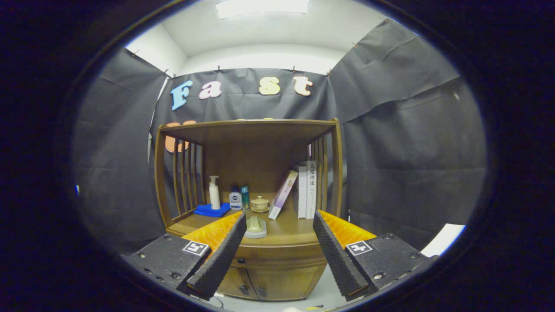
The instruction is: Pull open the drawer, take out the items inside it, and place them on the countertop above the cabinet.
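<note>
claw [277, 255]: fingers spread wide, pinching nothing, held back from the cabinet [277, 277]
drawer [282, 258]: shut, flush in the cabinet front under the worktop [286, 232], just ahead between the fingers; small knob [241, 261] near its left end
drawer axis: long side runs left-right, front faces the claw (pull line is straight back toward me)
contents: hidden, cannot tell
worktop items: green dish [256, 227] at front; bottles [236, 200], lidded cup [260, 203], books [303, 190] behind
stage: shut drawer fits before opening or after closing
grip tip: if pulling, centre on knob, square, pull level
</note>
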The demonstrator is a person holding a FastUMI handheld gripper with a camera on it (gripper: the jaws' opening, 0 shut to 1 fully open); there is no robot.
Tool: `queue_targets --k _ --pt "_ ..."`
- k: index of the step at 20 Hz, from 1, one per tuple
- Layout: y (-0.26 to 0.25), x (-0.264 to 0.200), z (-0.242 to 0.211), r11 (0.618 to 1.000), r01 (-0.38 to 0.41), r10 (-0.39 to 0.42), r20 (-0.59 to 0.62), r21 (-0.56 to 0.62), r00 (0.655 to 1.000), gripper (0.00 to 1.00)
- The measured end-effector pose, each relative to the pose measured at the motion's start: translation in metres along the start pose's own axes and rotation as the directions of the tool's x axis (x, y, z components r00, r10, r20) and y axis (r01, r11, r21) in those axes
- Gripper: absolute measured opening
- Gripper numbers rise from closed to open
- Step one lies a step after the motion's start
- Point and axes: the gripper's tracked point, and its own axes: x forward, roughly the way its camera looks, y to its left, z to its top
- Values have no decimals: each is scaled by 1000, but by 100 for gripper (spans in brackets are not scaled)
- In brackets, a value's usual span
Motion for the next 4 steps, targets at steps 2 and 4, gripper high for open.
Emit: queue_targets --k 2,4 --pt "-1 -1 0 1000 2 -2 4 11 1000 100" --pt "-3 -1 0 1000 3 -3 7 12 1000 100"
